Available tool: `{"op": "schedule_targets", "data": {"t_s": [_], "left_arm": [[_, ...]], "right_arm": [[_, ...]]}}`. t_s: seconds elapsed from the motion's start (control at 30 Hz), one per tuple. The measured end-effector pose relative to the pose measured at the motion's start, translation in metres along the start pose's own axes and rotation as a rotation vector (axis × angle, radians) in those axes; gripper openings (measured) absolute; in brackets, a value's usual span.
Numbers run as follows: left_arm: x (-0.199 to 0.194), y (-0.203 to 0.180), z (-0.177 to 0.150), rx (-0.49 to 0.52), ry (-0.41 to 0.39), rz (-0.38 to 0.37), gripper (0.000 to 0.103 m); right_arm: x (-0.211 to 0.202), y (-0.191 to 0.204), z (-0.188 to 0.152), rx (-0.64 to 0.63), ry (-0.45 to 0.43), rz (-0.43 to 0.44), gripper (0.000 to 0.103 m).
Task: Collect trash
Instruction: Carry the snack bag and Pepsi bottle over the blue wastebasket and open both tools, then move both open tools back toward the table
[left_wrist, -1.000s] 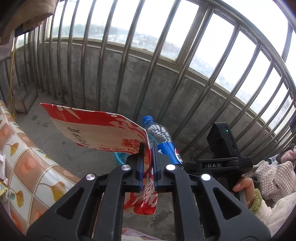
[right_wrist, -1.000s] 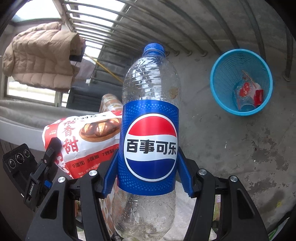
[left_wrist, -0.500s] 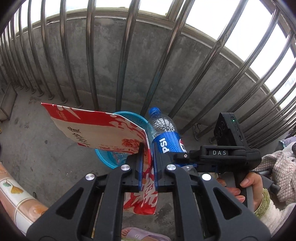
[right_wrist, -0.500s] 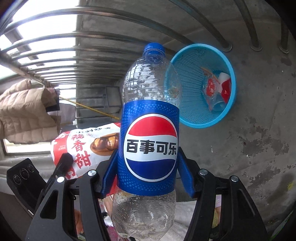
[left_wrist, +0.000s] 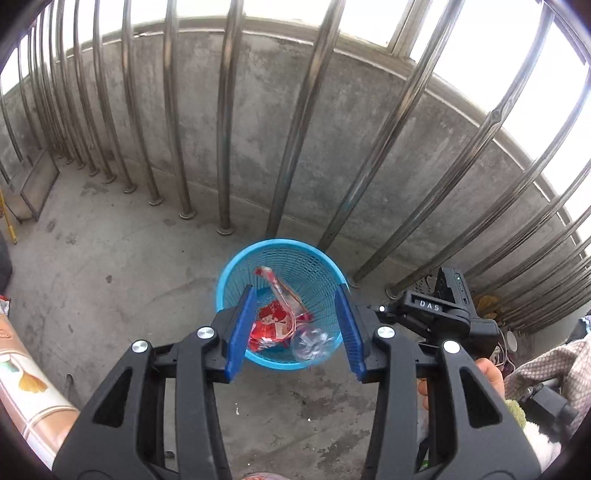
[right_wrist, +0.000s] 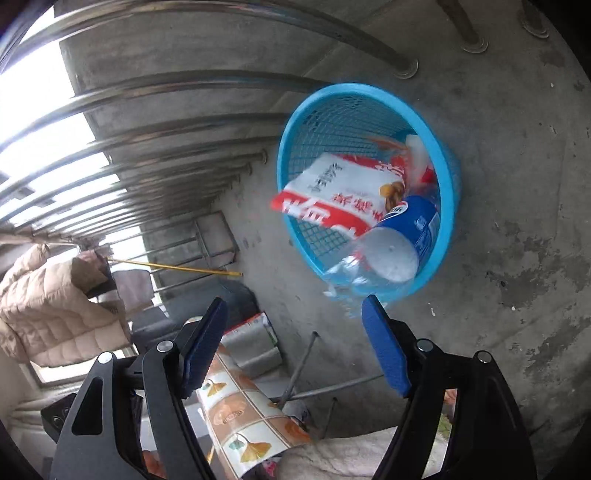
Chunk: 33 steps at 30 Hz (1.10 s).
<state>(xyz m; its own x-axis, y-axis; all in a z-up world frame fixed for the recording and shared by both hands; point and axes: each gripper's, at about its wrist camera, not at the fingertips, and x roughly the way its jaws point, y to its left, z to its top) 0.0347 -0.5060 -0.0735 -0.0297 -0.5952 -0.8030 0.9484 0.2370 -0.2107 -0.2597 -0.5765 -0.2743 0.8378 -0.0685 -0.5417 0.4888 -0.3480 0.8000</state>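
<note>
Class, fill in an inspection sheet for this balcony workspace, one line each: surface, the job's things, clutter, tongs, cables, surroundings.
Surface: stained, patchy concrete floor.
Job's things: blue mesh basket stands on the floor by the railing; the red-and-white snack bag and the blue-labelled plastic bottle are dropping into it, blurred; other wrappers lie inside.
Clutter: patterned cloth and a puffy jacket off to the side.
Tongs: left tongs and right tongs both have jaws opening, nothing between them, both above the basket.
Cables: thin cords by the right tongs' handle, hard to make out.
Surroundings: steel railing bars on a low concrete wall.
</note>
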Motion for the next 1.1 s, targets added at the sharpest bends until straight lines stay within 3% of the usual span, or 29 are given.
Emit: {"op": "schedule_targets", "data": {"t_s": [0.27,0.43,0.77,1.1], "left_arm": [[-0.067,0.028,-0.020,-0.055,-0.093,0.050,0.042],[-0.119,0.036,-0.048,-0.083,-0.145,0.097,0.053],[-0.227,0.072,-0.147,-0.246,-0.290,0.225,0.059],[-0.321,0.120,-0.255,-0.444,-0.434,0.391,0.060]], "right_arm": [[-0.009,0.004,-0.023,-0.036,-0.004,-0.002,0.073],[-0.011,0.027,-0.044,-0.118,0.029,0.029,0.073],[-0.003,0.115,-0.111,-0.398,0.145,0.030,0.073],[0.027,0.201,-0.215,-0.680,0.320,0.053,0.073]]}}
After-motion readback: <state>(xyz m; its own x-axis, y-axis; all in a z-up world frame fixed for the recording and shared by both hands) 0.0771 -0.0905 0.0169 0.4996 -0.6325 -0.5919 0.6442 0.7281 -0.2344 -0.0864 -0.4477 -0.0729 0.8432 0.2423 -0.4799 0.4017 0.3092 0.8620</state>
